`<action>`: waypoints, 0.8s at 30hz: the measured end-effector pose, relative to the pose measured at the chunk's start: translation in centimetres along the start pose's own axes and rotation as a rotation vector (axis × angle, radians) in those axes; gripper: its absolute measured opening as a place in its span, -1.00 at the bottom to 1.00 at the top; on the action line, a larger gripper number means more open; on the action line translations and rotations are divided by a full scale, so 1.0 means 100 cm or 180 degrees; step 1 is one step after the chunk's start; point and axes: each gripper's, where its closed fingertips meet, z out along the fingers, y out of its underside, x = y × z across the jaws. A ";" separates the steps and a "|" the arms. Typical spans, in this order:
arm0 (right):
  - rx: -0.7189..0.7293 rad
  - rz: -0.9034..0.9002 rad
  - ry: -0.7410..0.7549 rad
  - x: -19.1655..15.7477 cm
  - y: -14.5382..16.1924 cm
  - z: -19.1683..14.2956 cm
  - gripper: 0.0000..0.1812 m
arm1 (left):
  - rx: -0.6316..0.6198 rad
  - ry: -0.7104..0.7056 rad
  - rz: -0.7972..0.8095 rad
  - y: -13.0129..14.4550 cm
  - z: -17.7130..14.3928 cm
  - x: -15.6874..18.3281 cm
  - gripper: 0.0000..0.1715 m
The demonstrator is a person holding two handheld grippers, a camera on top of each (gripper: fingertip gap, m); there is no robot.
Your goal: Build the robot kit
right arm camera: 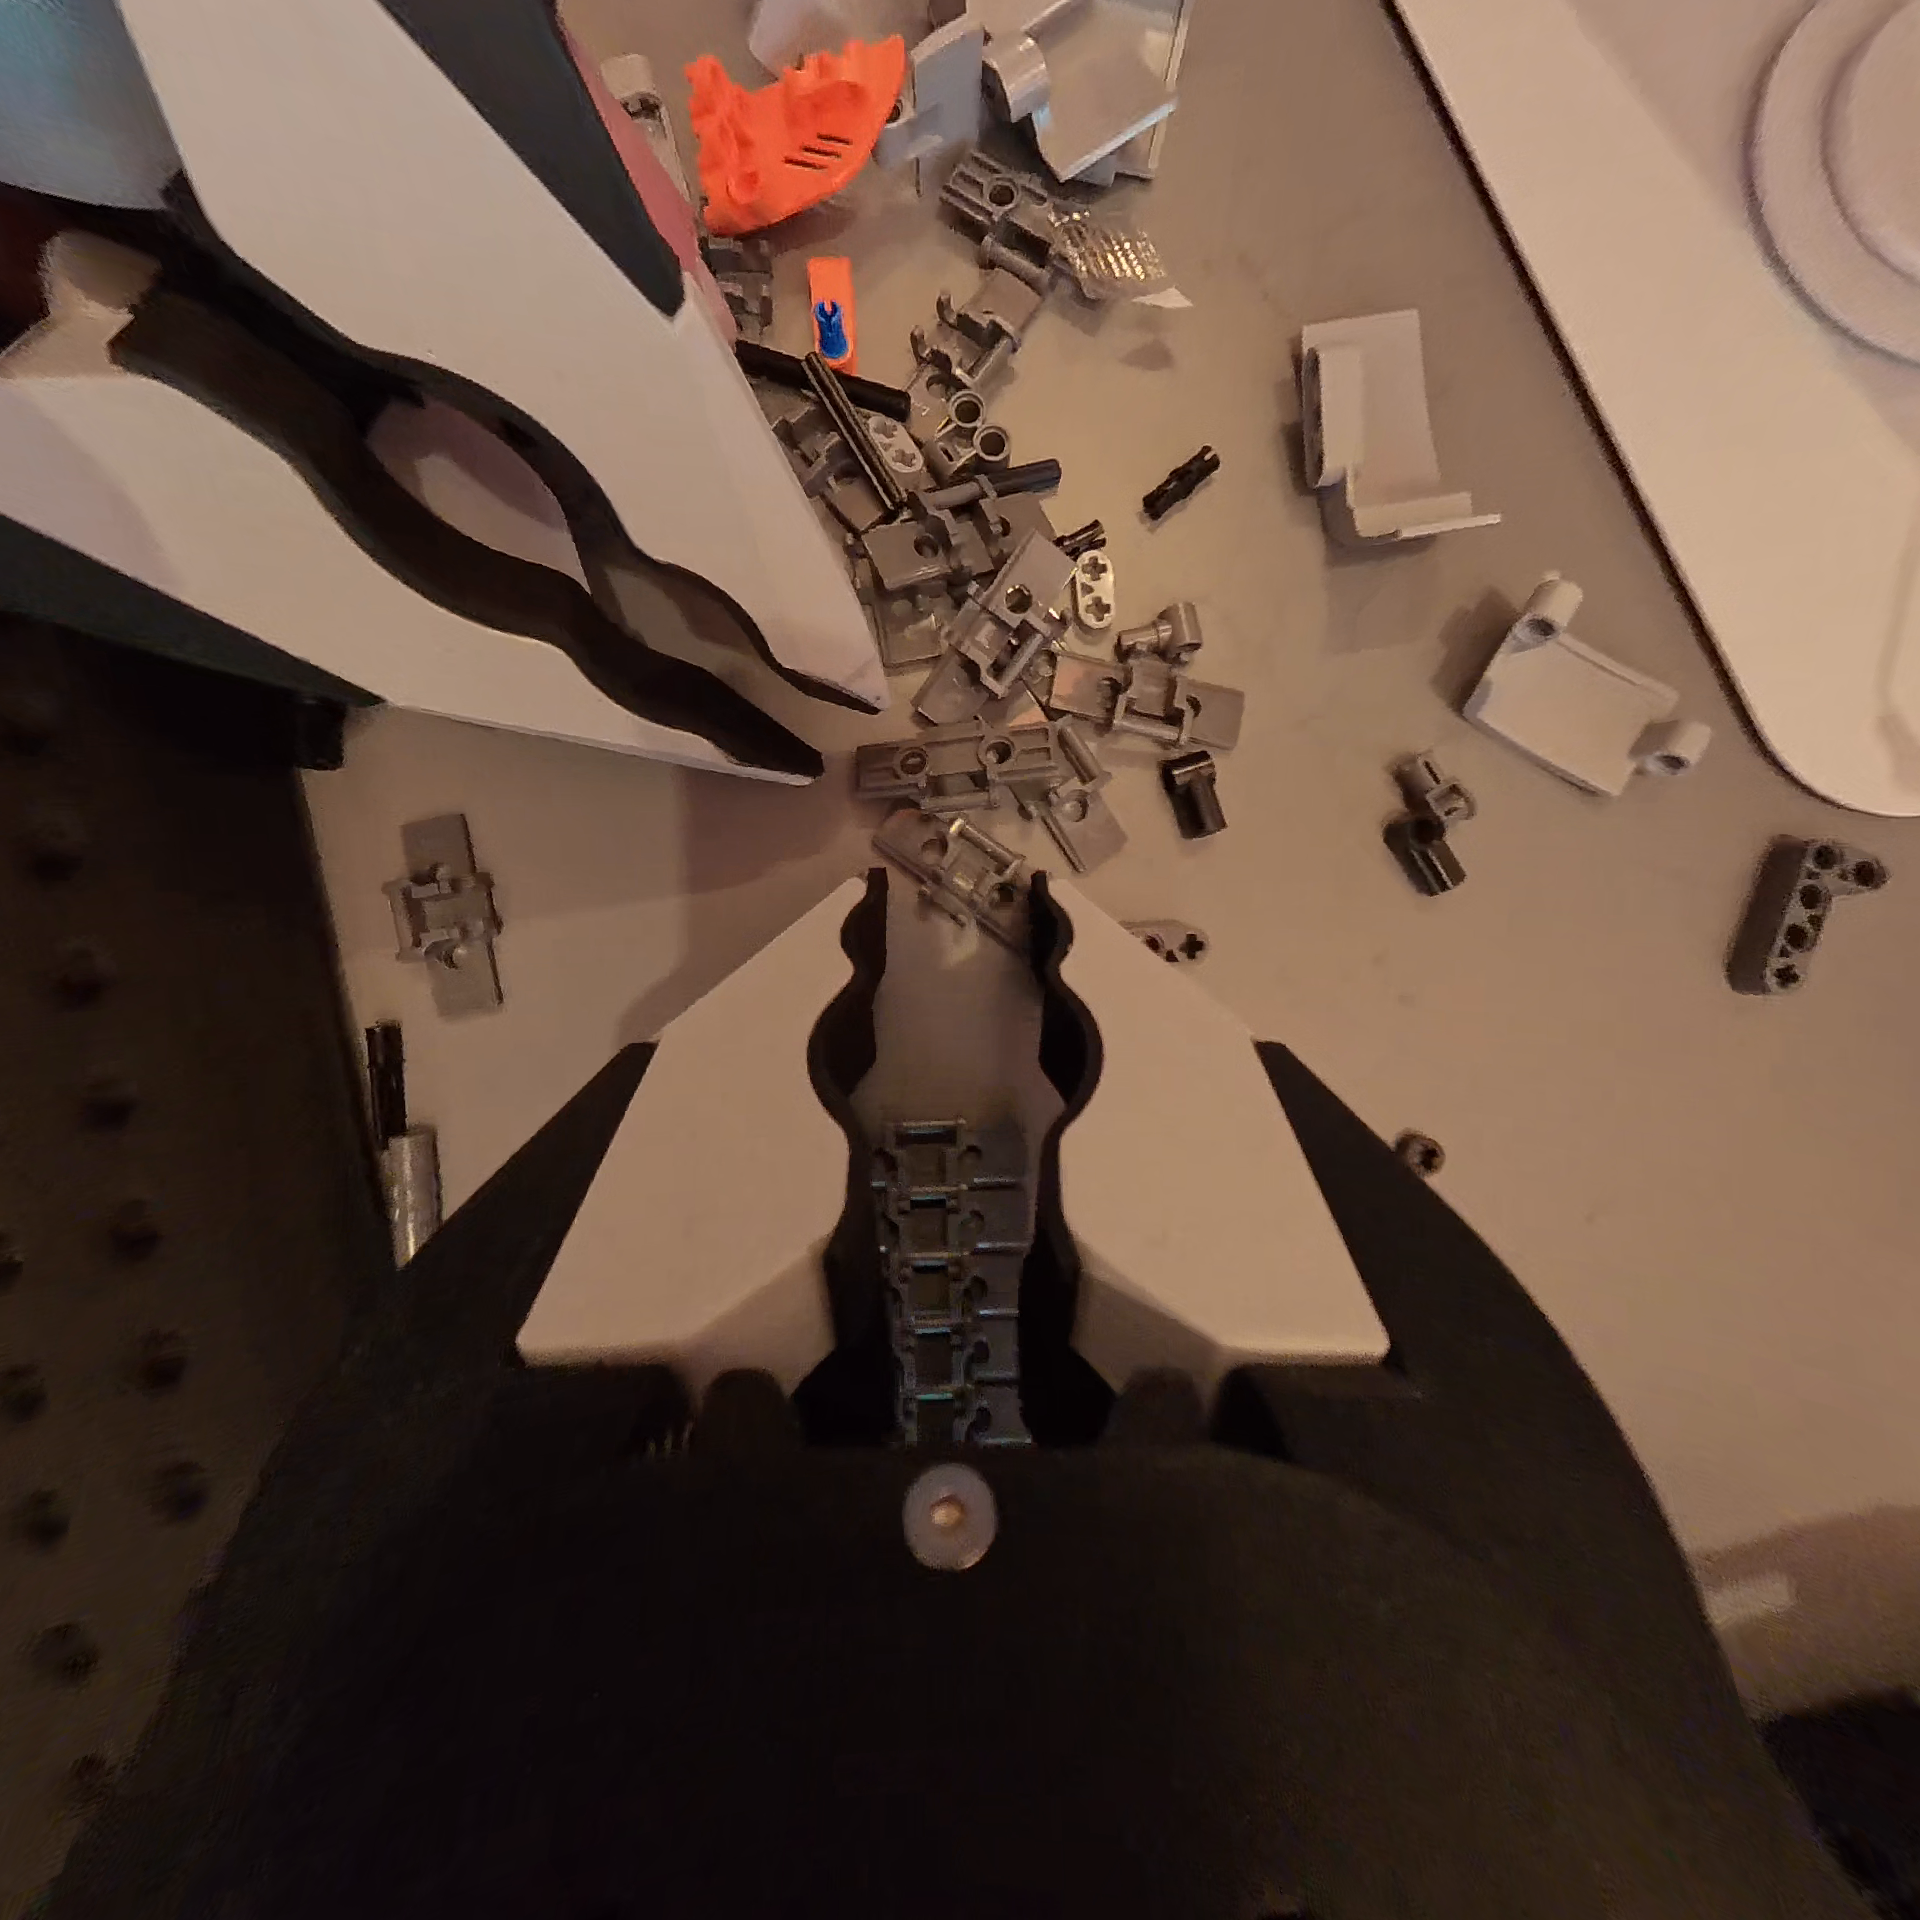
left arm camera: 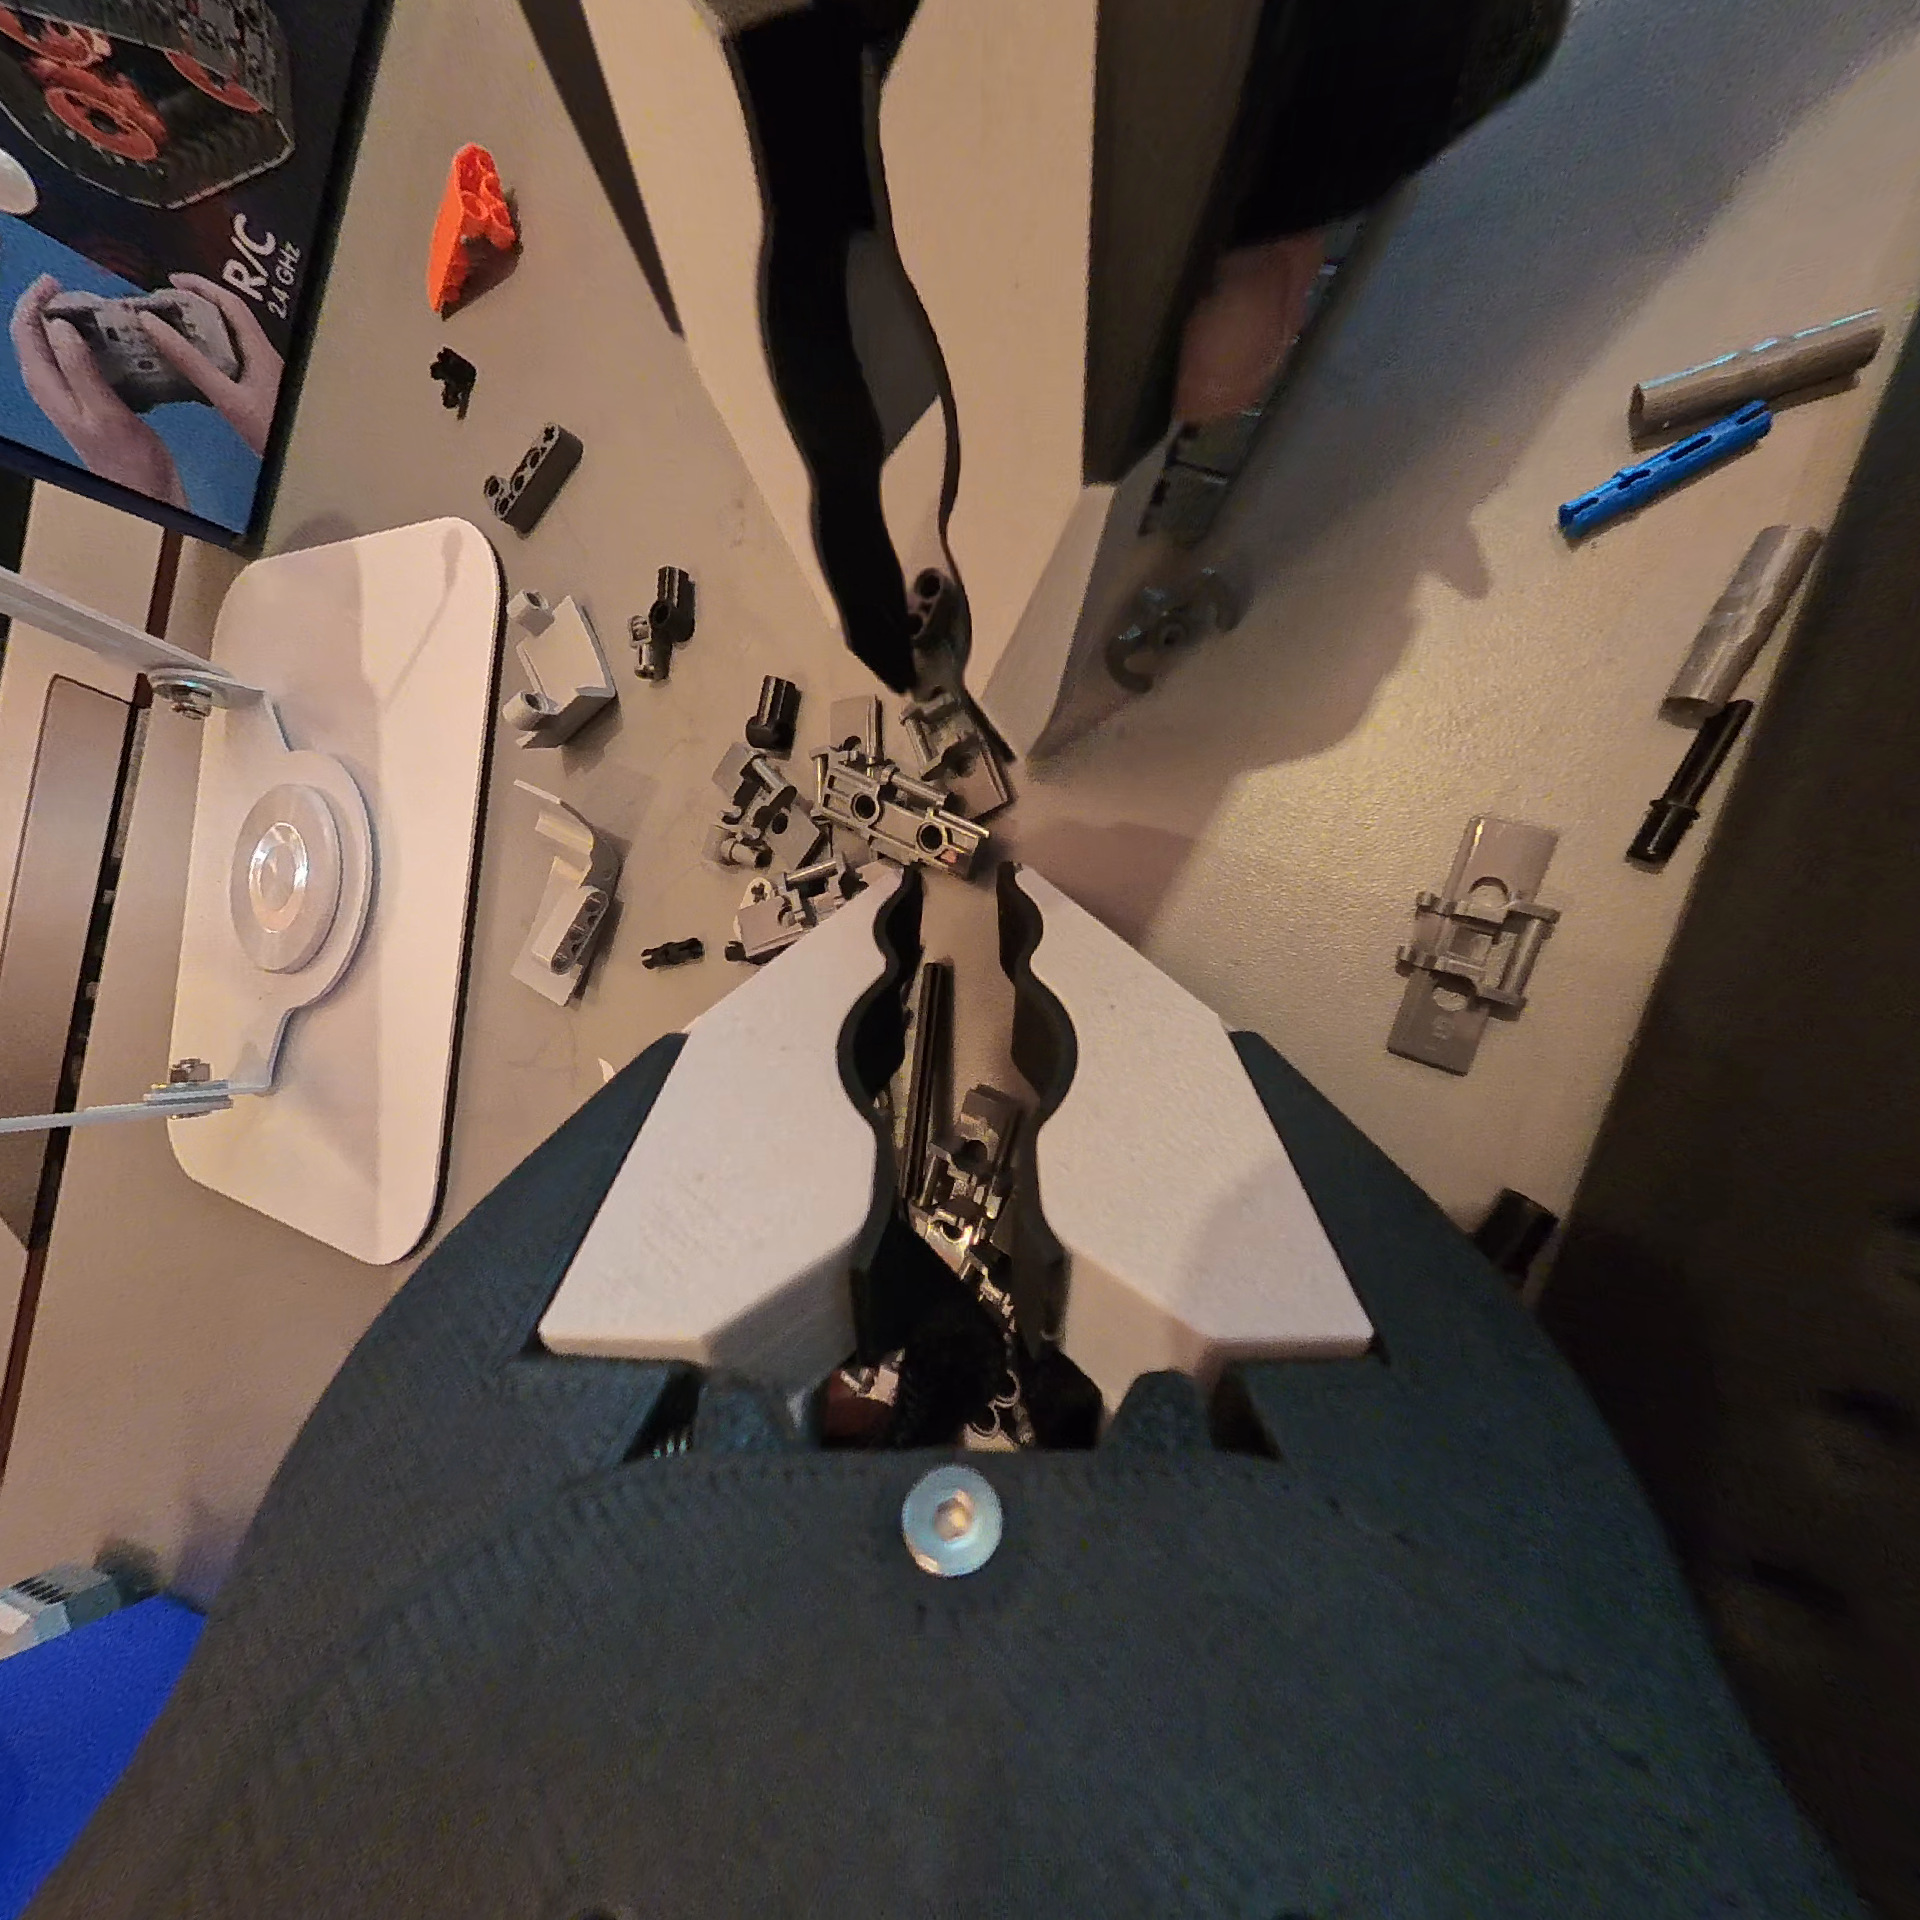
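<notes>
The left gripper (left arm camera: 956, 883) is standing released, tips parted and hovering just short of a grey link pair (left arm camera: 899, 821) at the near edge of the parts pile (left arm camera: 821, 821). The right gripper (right arm camera: 956, 888) is likewise hanging unclenched, a grey track link (right arm camera: 961, 862) lying at its tips and a track strip (right arm camera: 951, 1278) lying under its fingers. Bare table (right arm camera: 1455, 1299) is lying open to its right. Farther off, a white stand base (left arm camera: 343, 883) is bounding the pile, beyond it an orange piece (left arm camera: 473, 223) and a box (left arm camera: 156, 239).
</notes>
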 end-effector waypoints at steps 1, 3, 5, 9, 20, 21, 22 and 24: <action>0.0013 0.0015 0.0012 0.000 -0.001 0.002 -0.75 | 0.0012 -0.0002 -0.0002 -0.001 0.000 0.000 -0.84; 0.0020 0.0020 0.0021 0.000 -0.002 0.006 -0.82 | 0.0037 0.0002 -0.0014 -0.002 -0.001 0.000 -0.85; 0.0035 -0.0008 0.0019 0.000 -0.003 0.006 -0.84 | 0.0040 0.0001 -0.0019 -0.001 -0.001 0.000 -0.85; 0.0077 -0.0145 -0.0016 -0.002 -0.003 0.004 -0.96 | 0.0031 -0.0012 -0.0027 0.001 -0.001 -0.001 -0.84; 0.0317 -0.0714 0.0063 -0.004 0.018 -0.060 -0.97 | 0.0170 -0.0061 0.0122 -0.019 0.001 0.003 -0.84; 0.0322 -0.0815 0.0116 -0.004 0.027 -0.071 -0.97 | 0.0200 -0.0054 0.0156 -0.023 0.002 0.005 -0.83; 0.0338 -0.0928 0.0151 -0.004 0.037 -0.082 -0.97 | 0.0225 -0.0037 0.0194 -0.028 0.003 0.007 -0.83; 0.0270 -0.1061 0.0202 -0.005 0.061 -0.100 -0.97 | 0.0271 0.0004 0.0284 -0.039 0.006 0.012 -0.83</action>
